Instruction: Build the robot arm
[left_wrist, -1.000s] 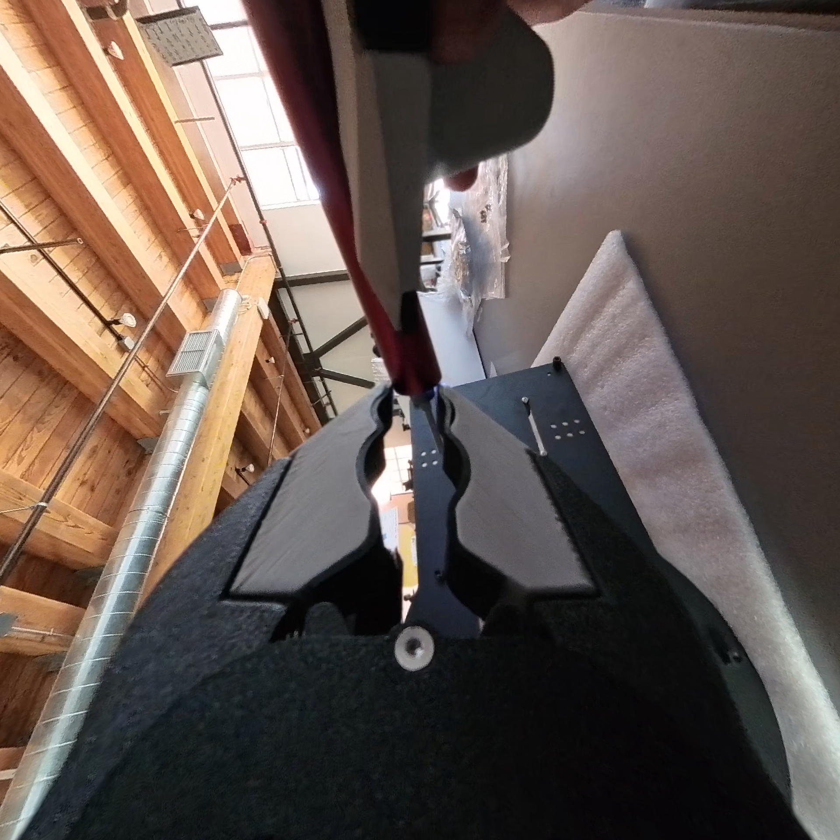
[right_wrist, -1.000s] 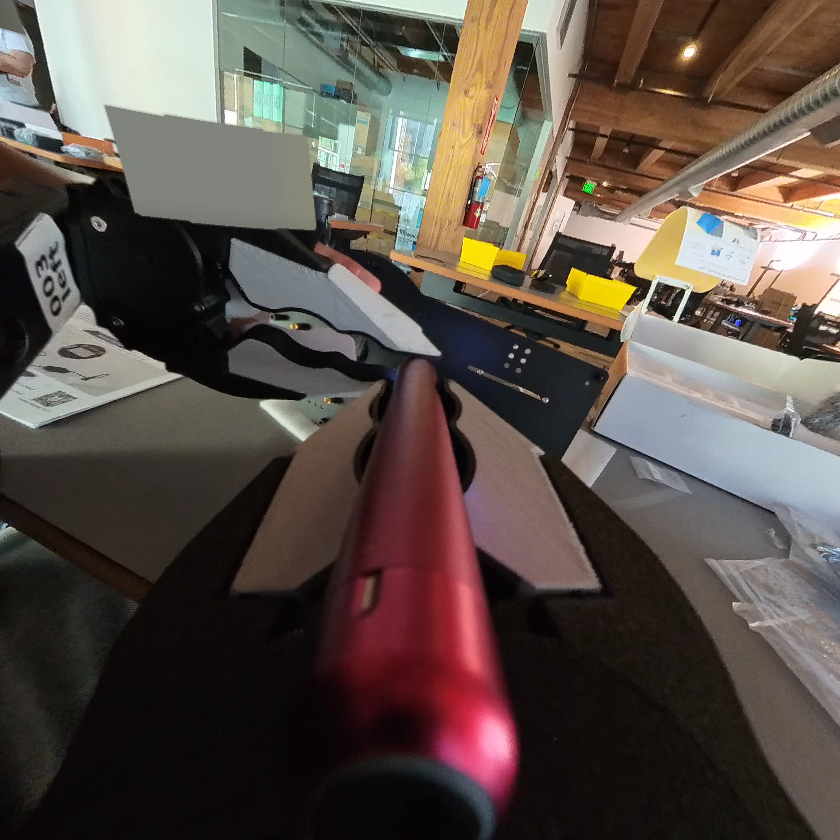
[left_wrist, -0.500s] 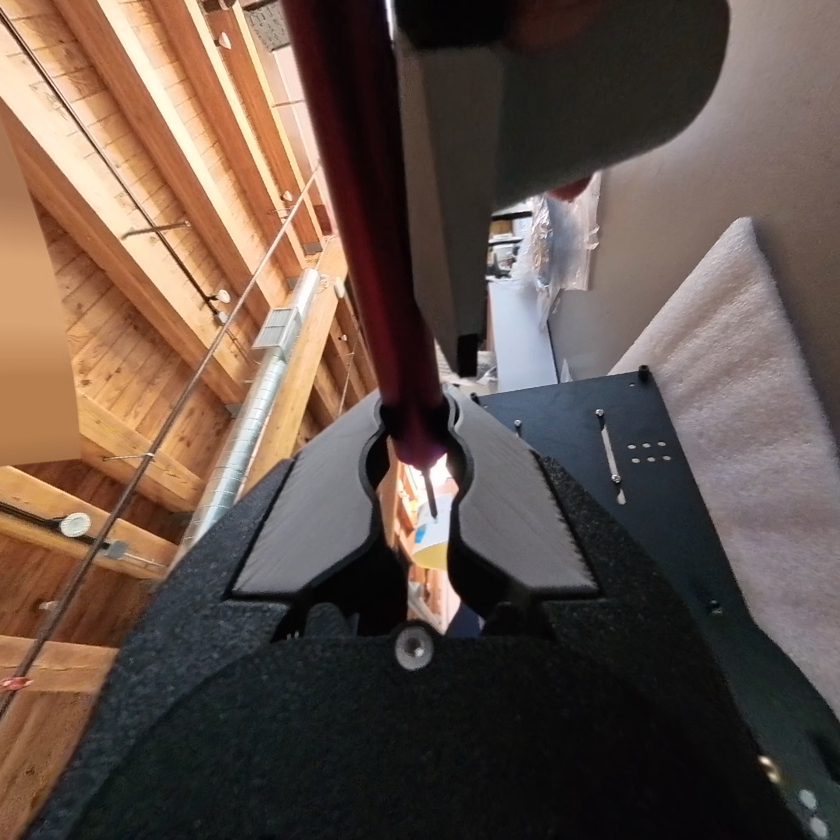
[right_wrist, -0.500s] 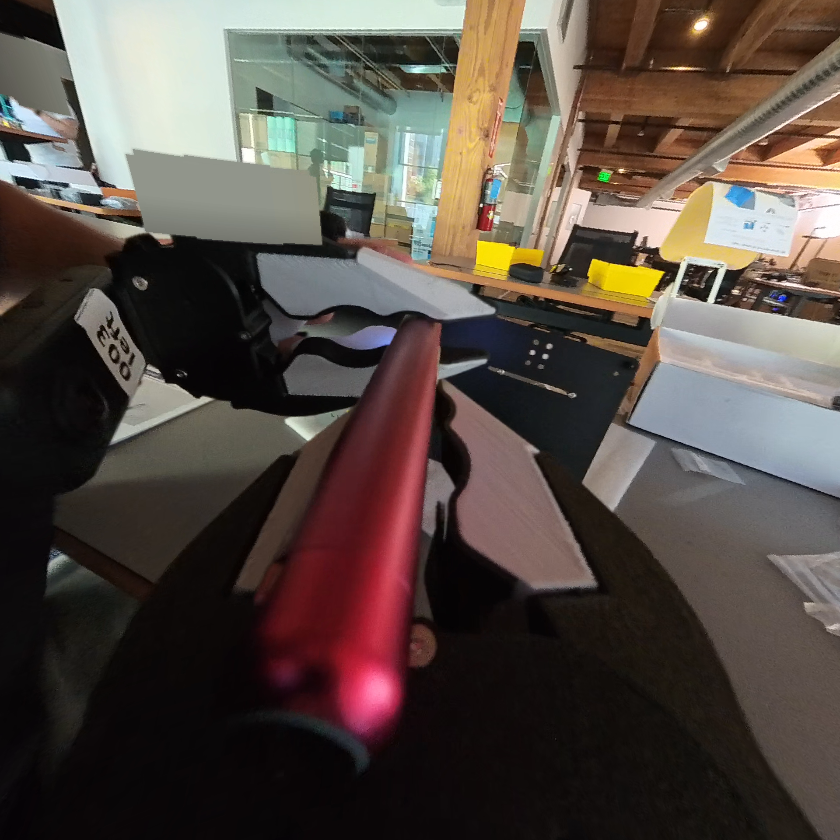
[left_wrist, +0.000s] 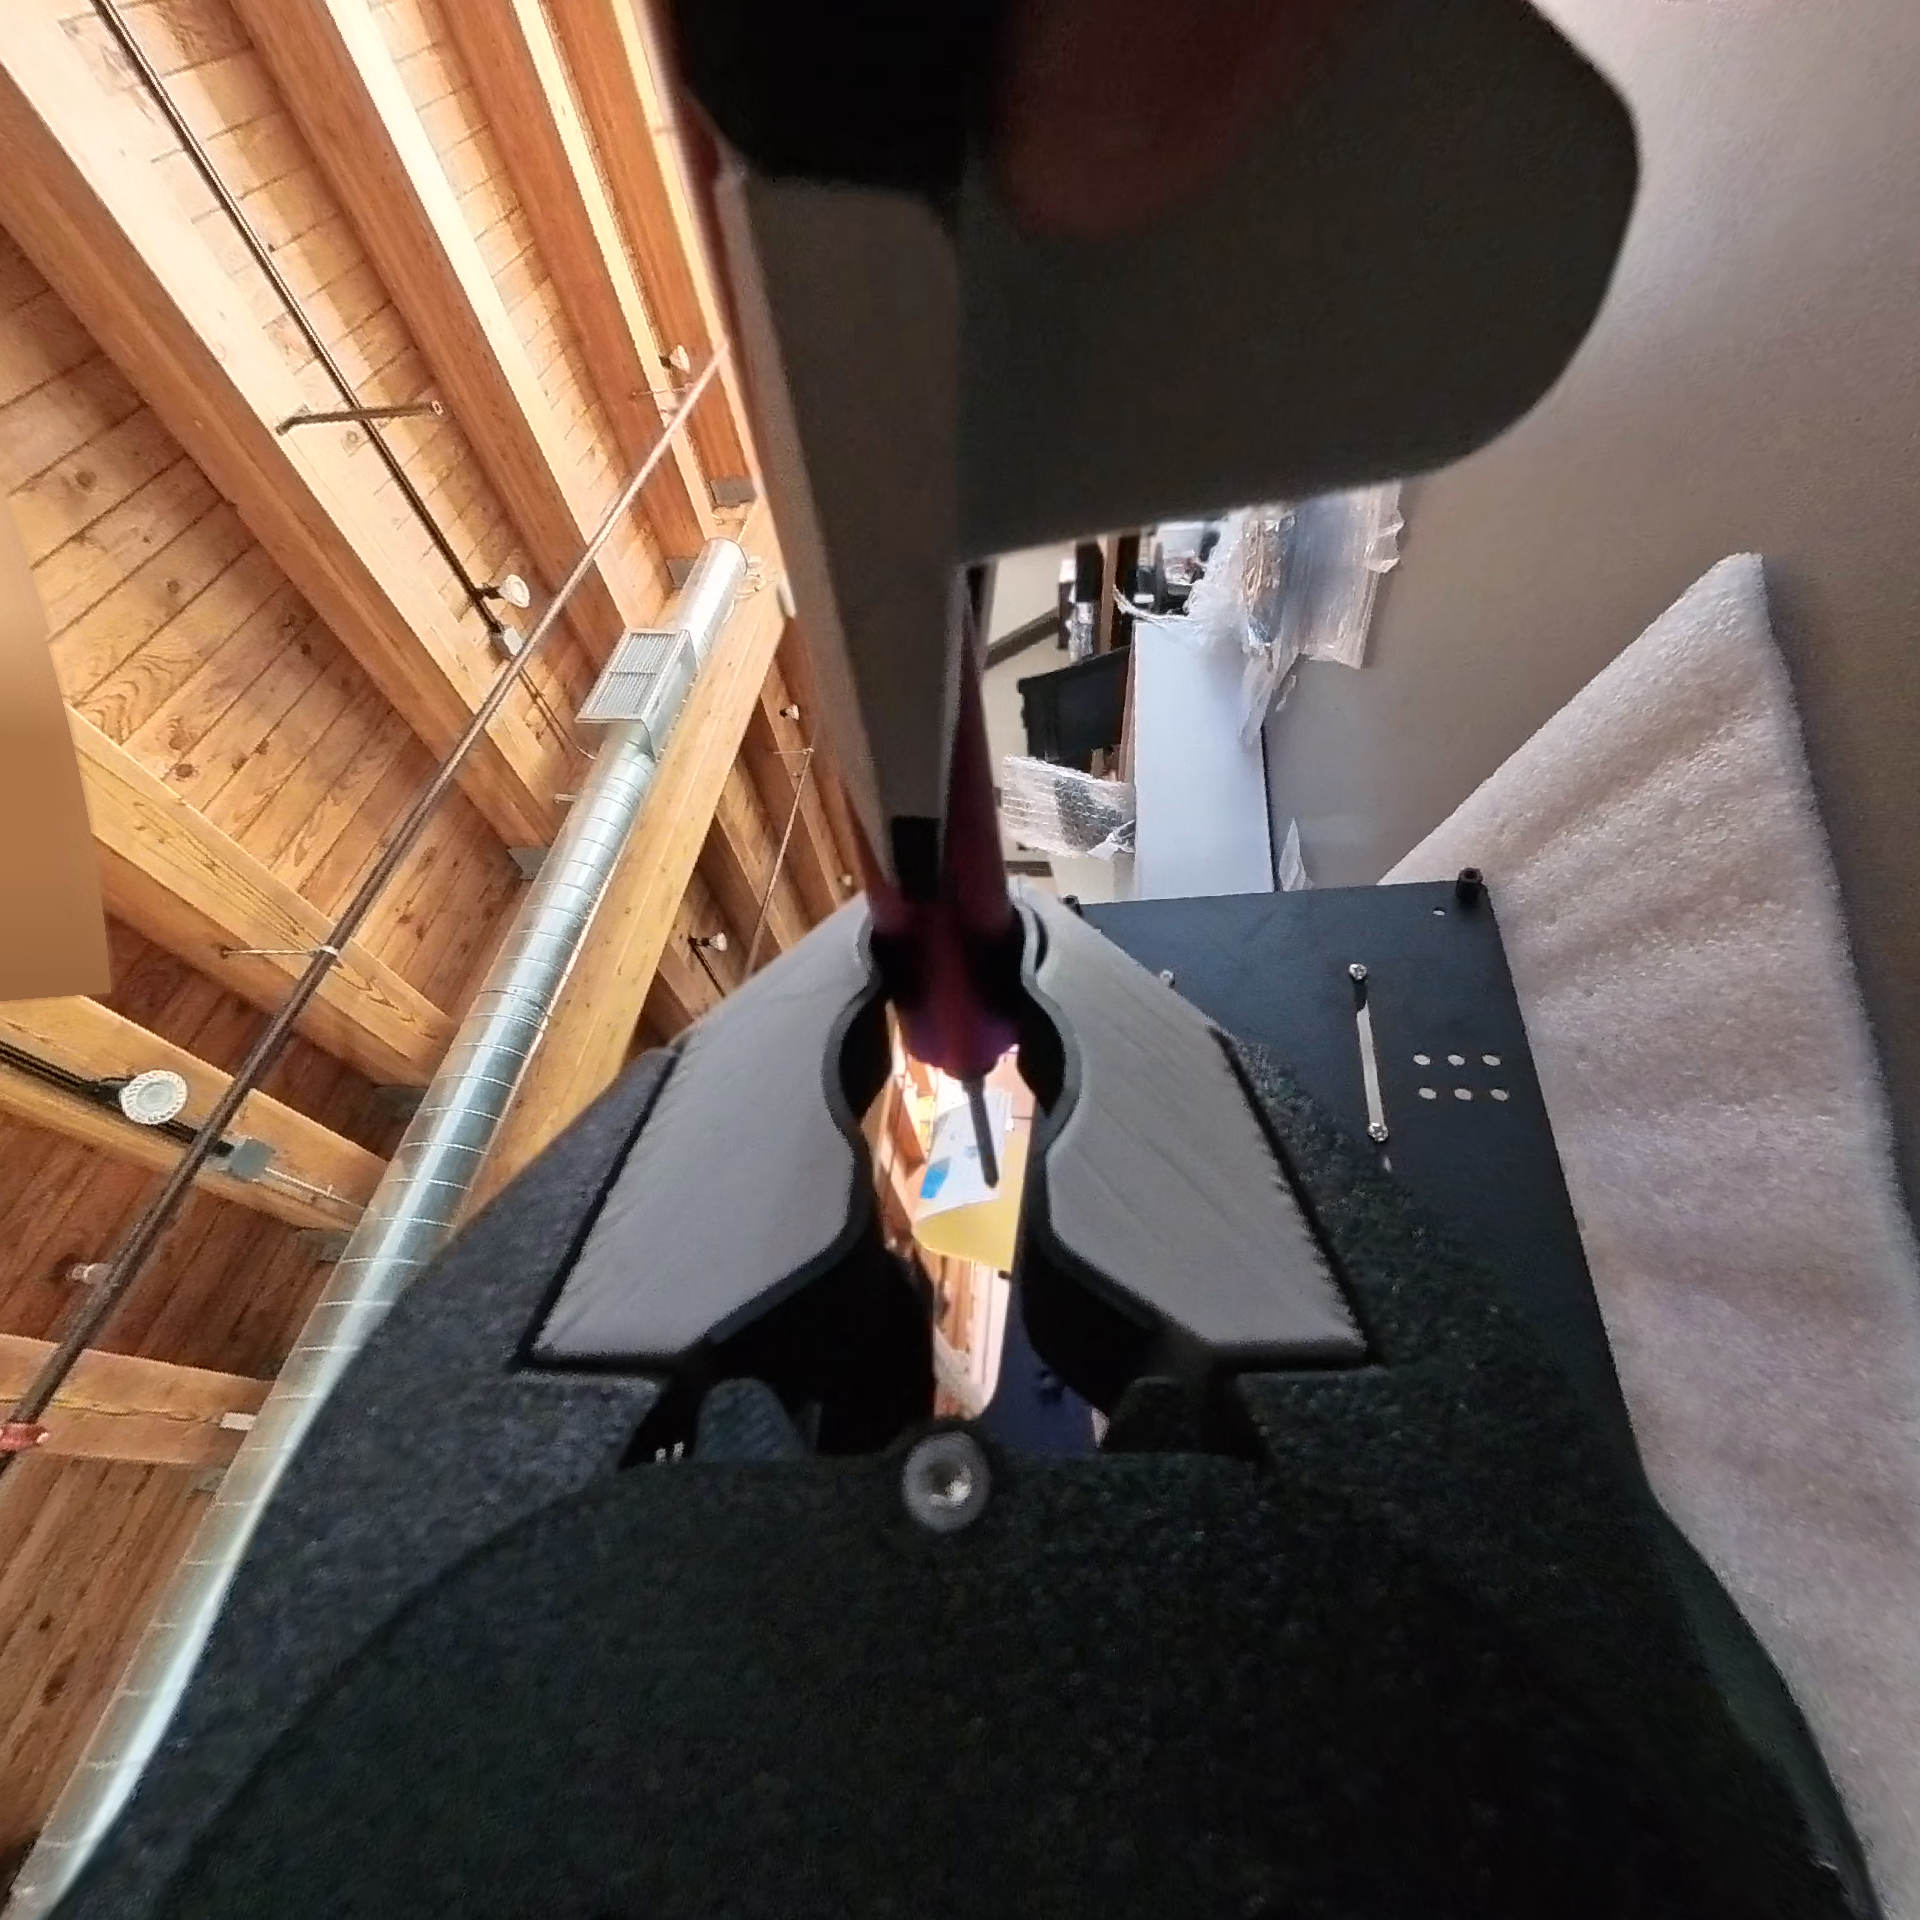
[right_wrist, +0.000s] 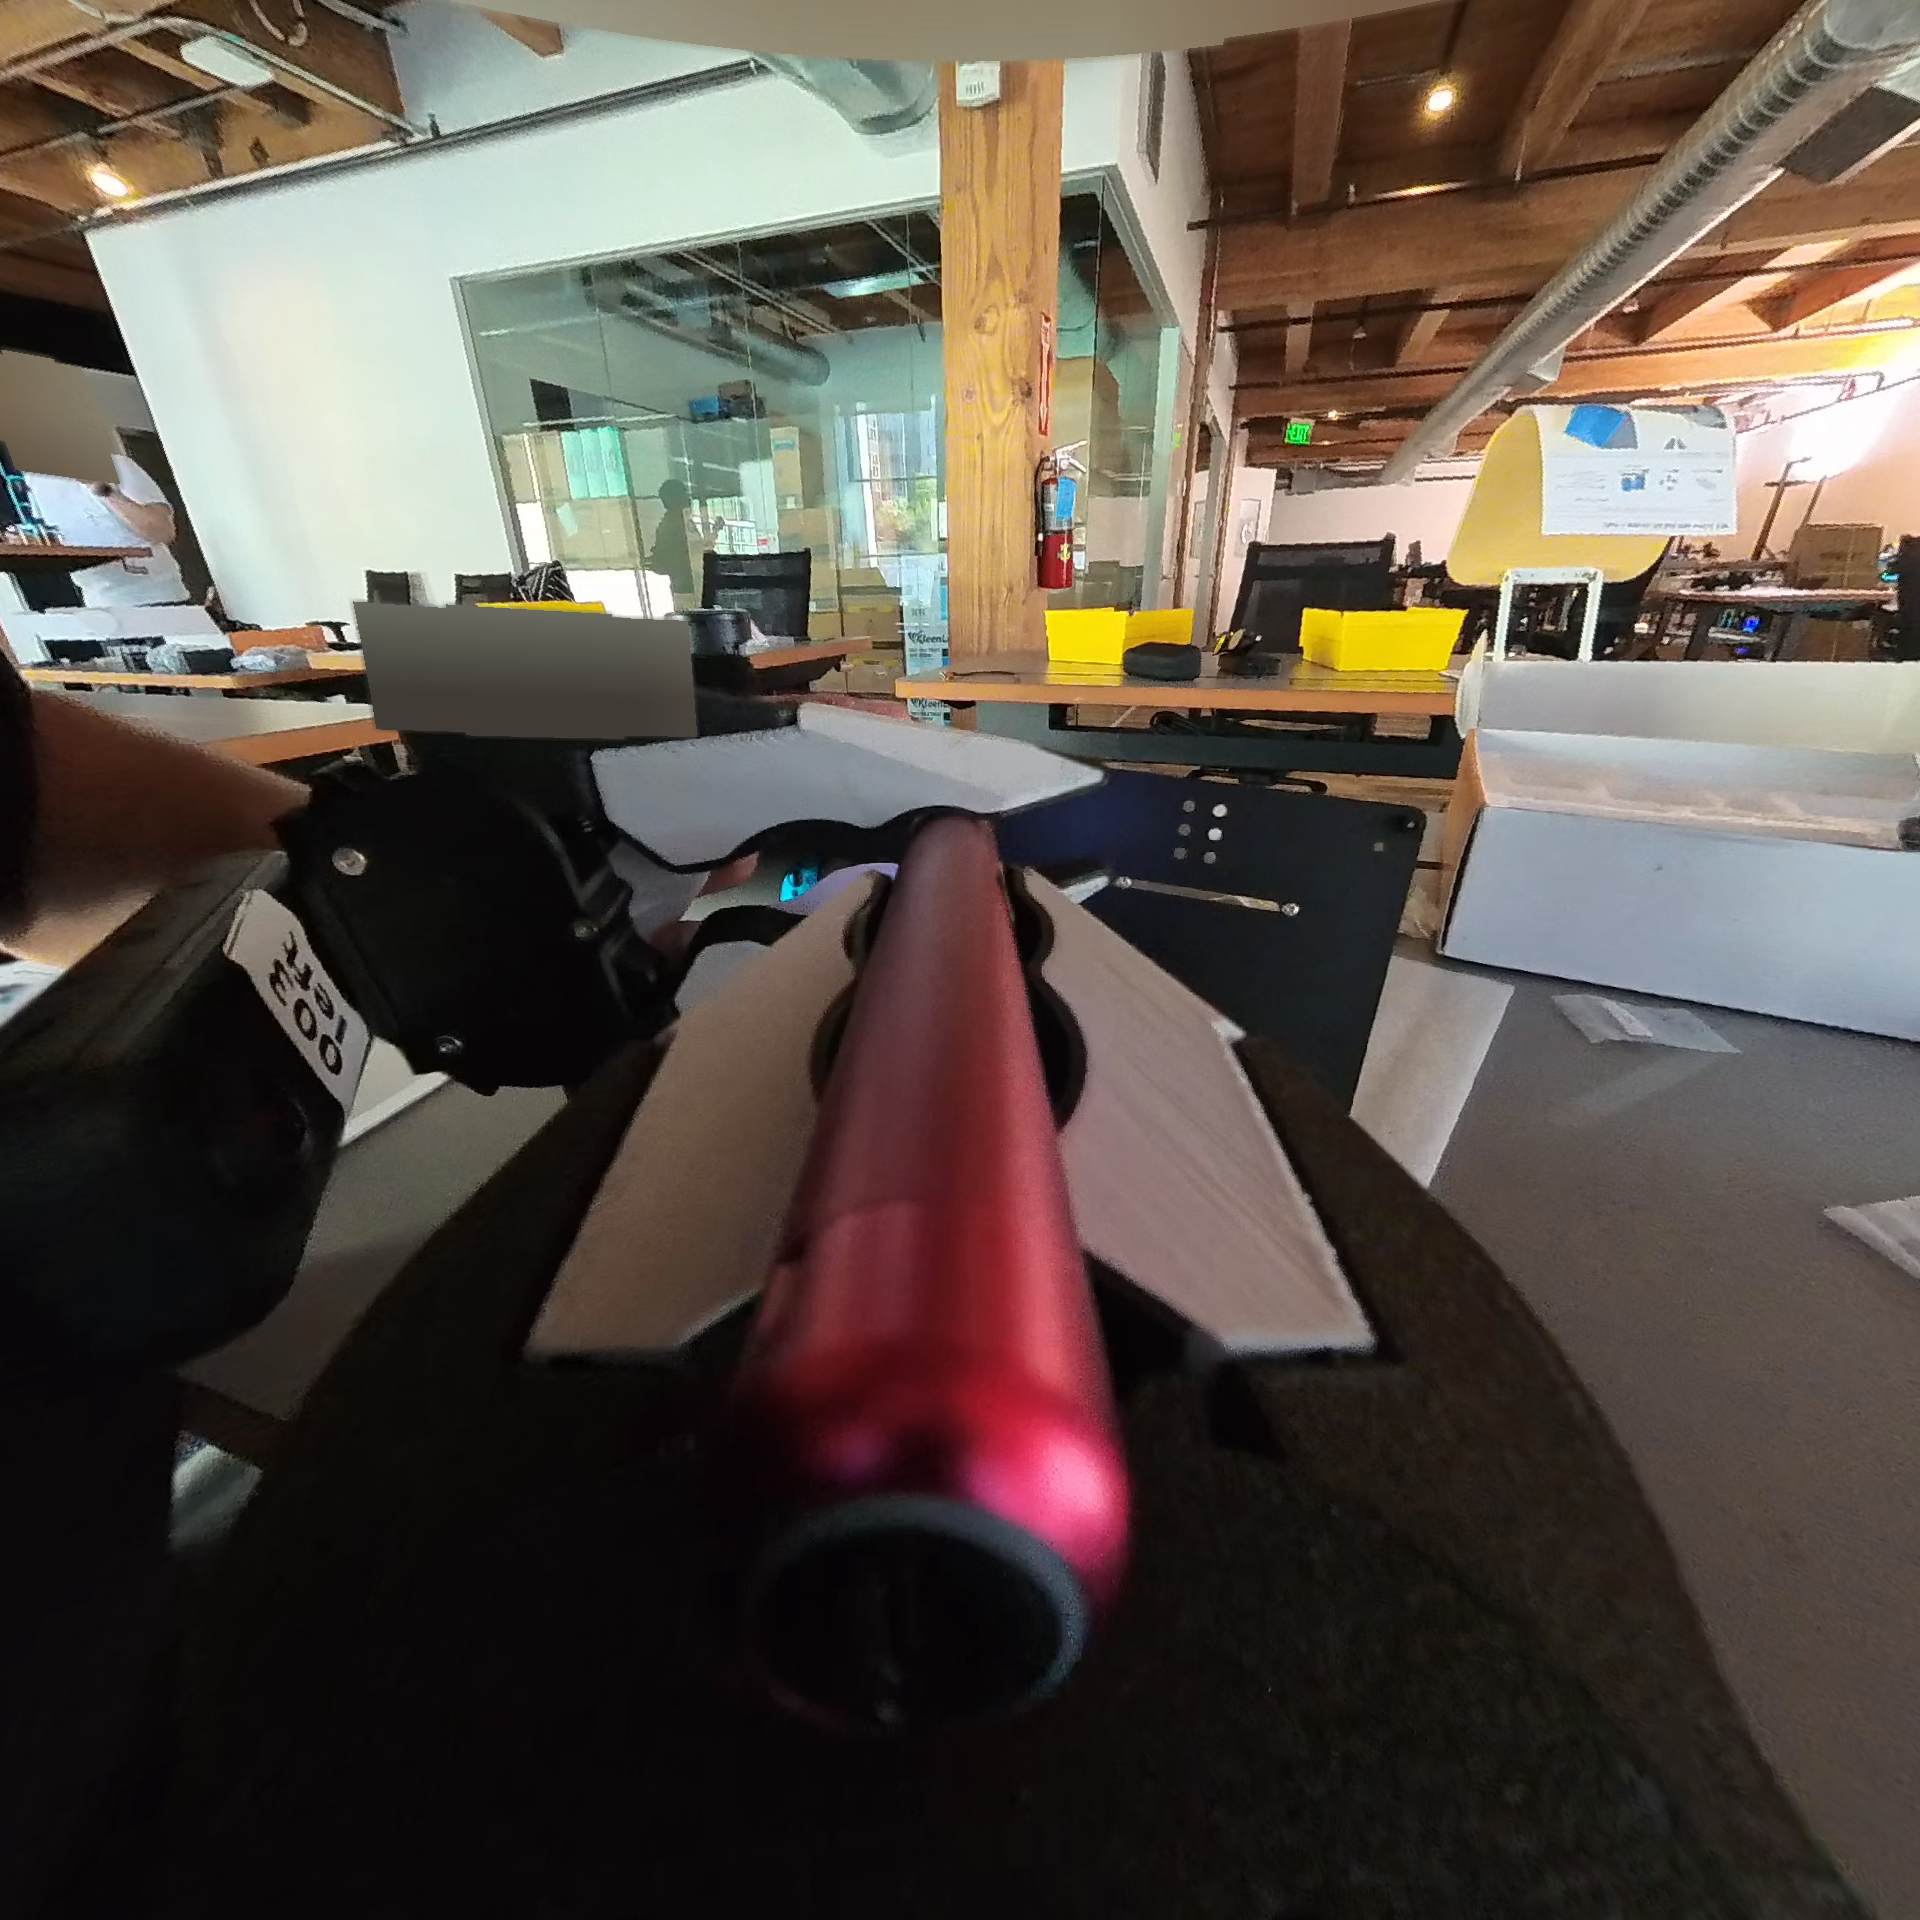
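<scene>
A red screwdriver (right_wrist: 935, 1195) lies along my right gripper (right_wrist: 940, 894), which is shut on its barrel, butt end toward the camera. Its front end passes between the fingertips of my left gripper (left_wrist: 945, 935), which close on it just behind the dark bit (left_wrist: 982, 1138). In the left wrist view the screwdriver (left_wrist: 951, 997) comes down from the right gripper (left_wrist: 1143, 312), close overhead. In the right wrist view the left gripper (right_wrist: 831, 852) comes in from the left, held by a hand. A black metal plate (right_wrist: 1247, 894) with holes and a slot stands just beyond both; it also shows in the left wrist view (left_wrist: 1351, 987).
The plate rests on white foam sheet (left_wrist: 1662, 935) on a grey table (right_wrist: 1662, 1299). An open white box (right_wrist: 1683, 894) stands at the right, small plastic bags (right_wrist: 1642, 1023) in front of it. Papers lie at the far left. Desks with yellow bins stand behind. My right fingertips sit around 4 centimetres from my left ones.
The screwdriver's front end has moved away from the black plate and in between the left fingertips, its bit now reaching past them. The right gripper has come closer to the left one.
</scene>
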